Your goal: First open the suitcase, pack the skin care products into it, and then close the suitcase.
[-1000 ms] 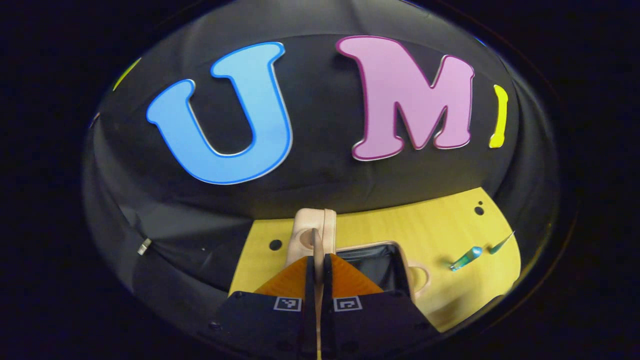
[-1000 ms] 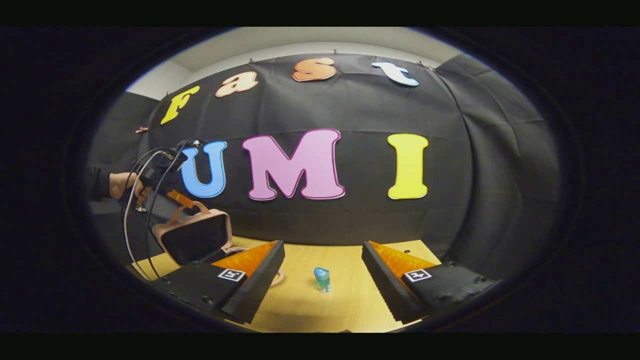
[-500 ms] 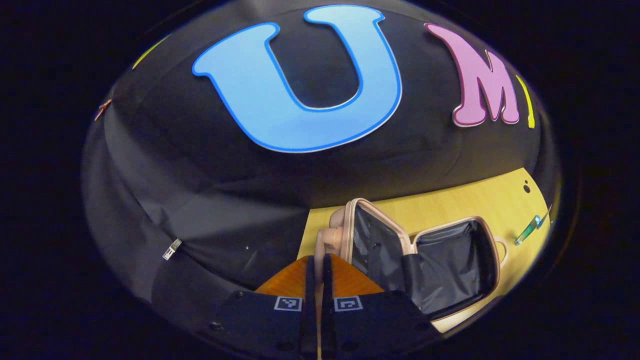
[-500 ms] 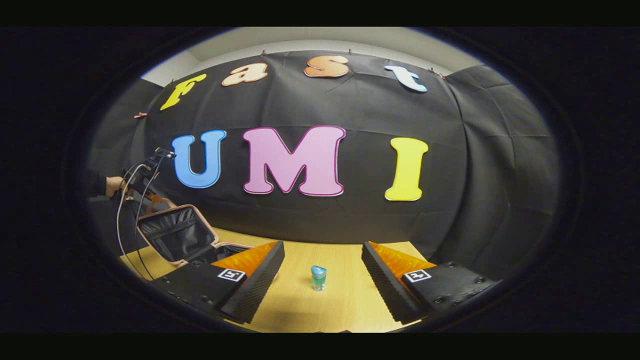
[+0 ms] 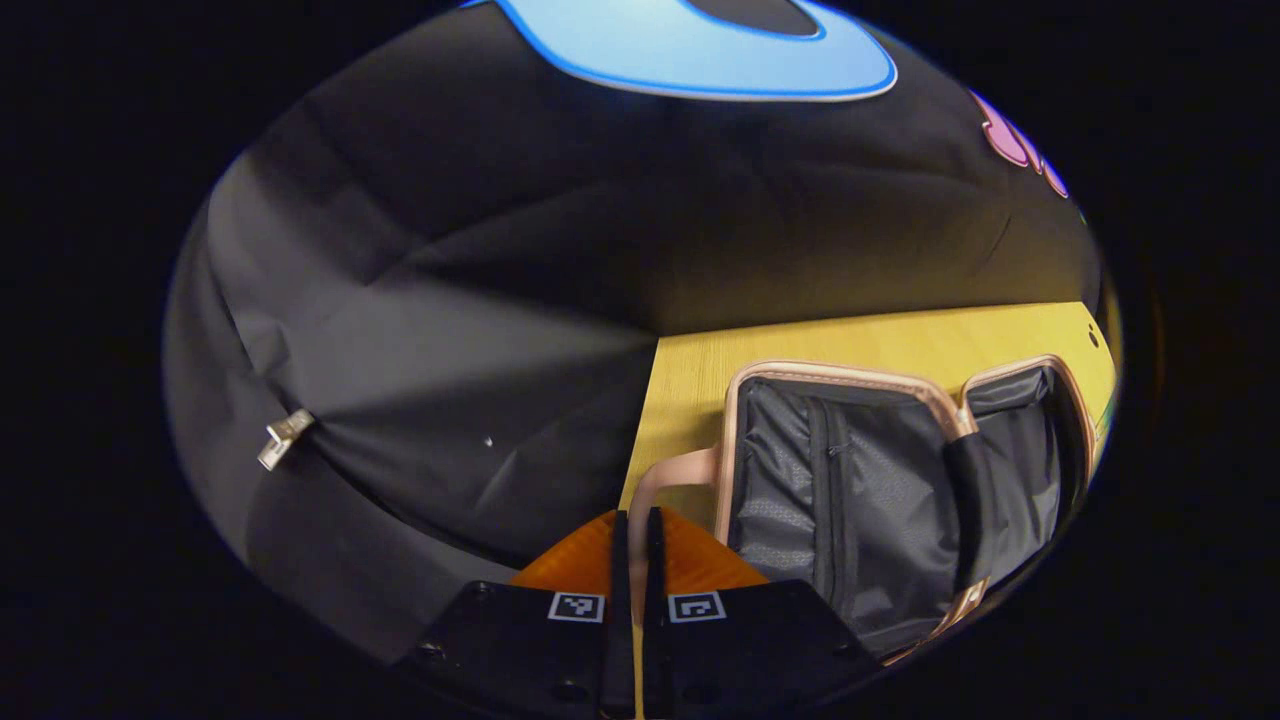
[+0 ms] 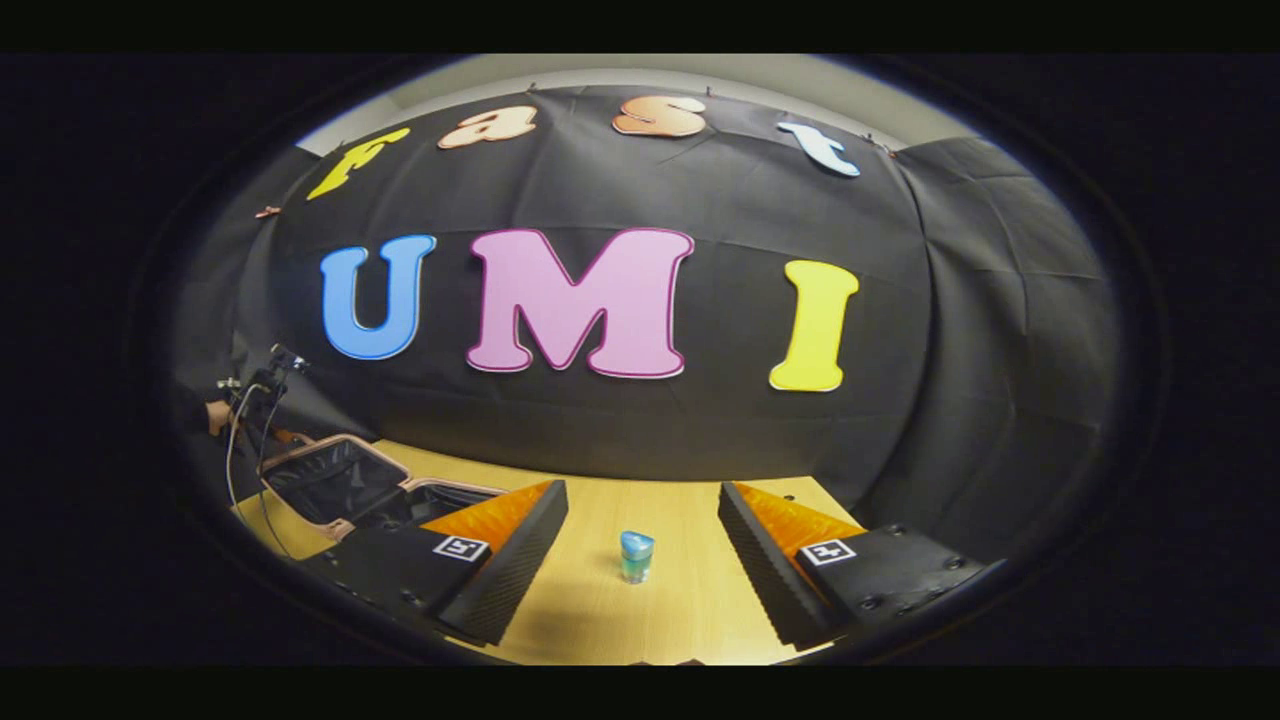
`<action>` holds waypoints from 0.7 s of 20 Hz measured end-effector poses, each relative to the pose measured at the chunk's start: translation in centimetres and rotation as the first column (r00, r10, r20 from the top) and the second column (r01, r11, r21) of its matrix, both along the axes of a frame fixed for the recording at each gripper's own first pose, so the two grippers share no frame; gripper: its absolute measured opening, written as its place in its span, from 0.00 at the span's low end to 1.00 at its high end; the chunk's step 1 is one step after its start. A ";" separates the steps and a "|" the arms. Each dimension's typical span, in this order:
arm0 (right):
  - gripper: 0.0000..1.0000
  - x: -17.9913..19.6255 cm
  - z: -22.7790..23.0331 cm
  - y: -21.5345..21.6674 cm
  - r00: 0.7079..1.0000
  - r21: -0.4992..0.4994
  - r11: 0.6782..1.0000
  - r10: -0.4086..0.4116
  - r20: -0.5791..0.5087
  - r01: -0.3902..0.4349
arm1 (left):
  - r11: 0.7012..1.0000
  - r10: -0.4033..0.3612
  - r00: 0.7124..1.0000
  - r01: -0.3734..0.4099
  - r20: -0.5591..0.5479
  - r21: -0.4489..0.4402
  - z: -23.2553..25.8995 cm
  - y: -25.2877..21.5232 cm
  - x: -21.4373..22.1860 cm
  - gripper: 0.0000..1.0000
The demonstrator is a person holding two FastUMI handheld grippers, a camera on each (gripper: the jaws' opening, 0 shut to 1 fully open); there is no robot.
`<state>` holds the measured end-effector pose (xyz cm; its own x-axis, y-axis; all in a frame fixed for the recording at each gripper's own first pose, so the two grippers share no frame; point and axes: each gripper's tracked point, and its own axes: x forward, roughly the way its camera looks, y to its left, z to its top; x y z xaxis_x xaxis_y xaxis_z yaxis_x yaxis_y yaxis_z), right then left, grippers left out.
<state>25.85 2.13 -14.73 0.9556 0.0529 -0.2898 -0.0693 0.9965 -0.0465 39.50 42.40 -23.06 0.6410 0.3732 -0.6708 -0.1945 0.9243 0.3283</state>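
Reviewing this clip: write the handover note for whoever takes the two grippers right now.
Left gripper: shut on the suitcase handle, lid laid back.
Right gripper: open, hovering above the table, lined up with the skin care bottle.
Suitcase: open on the table's left side, dark lining showing, nothing seen inside it.
Bottle: standing upright on the table, untouched.
Done: opening.
Left: release the handle, pack the bottle, close the suitcase.

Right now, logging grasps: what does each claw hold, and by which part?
Left claw: pinches the suitcase lid's handle. Right claw: open, holding nothing; bottle stands beyond.
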 end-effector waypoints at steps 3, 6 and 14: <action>0.96 0.3 -0.5 -1.0 1.000 -0.018 0.999 -0.027 -0.003 0.027 | 0.998 0.051 0.999 -0.051 -0.010 0.020 -2.3 1.7 0.0 0.11; 0.96 -0.1 -0.6 -2.1 0.999 -0.028 0.999 -0.041 -0.002 0.041 | 0.997 0.068 0.996 -0.070 0.050 0.038 -0.9 1.3 0.1 0.16; 0.96 -0.5 0.8 -5.8 0.997 -0.033 0.997 -0.074 0.034 0.075 | 0.989 -0.139 0.931 0.149 0.337 -0.002 8.5 -15.4 0.7 0.98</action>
<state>25.33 -3.71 -13.95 0.9654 -0.0282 -0.2591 0.0071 0.9966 -0.0819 40.16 26.98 -14.58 0.8757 0.2445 -0.4164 -0.1529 0.9583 0.2413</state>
